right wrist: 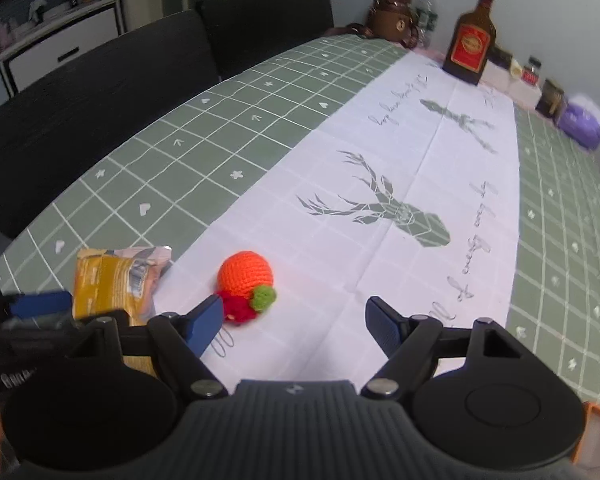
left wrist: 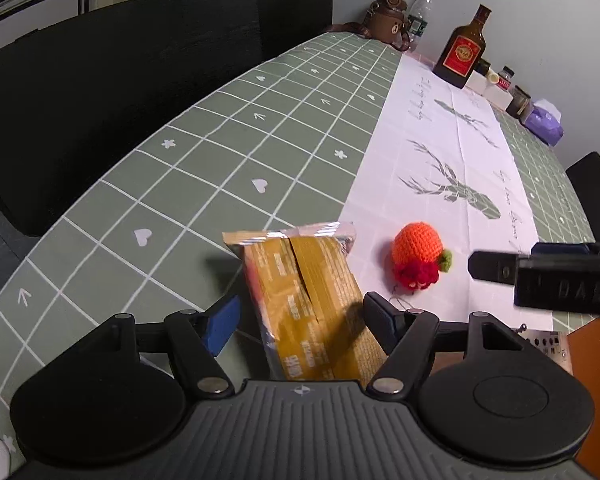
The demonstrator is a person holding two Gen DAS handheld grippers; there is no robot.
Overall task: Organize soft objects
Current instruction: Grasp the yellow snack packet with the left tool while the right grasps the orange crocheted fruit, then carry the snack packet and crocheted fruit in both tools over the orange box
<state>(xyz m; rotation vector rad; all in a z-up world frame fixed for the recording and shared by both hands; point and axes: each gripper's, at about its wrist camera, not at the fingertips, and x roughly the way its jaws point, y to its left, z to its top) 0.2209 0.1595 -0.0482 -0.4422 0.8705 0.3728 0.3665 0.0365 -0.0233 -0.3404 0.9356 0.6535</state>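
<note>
A yellow-gold foil snack packet (left wrist: 308,288) lies on the green checked tablecloth (left wrist: 220,140), between the fingers of my left gripper (left wrist: 304,322). The jaws stand wide and open, and the blue pad (left wrist: 224,326) is clear of the packet's edge. To its right a crocheted orange fruit (left wrist: 418,250) with red and green trim rests on the white runner. My right gripper (right wrist: 296,326) is open with nothing between its fingers; the crocheted fruit (right wrist: 245,276) sits just ahead of its left finger (right wrist: 206,328). The packet (right wrist: 112,284) shows at that view's left.
A brown liquor bottle (left wrist: 462,50), a brown bear-shaped item (left wrist: 388,16), a water bottle (left wrist: 420,12), small jars and a purple tissue pack (left wrist: 544,122) line the far edge. Black chairs (left wrist: 140,80) stand along the table's left side. The deer-print runner (right wrist: 380,184) crosses the middle.
</note>
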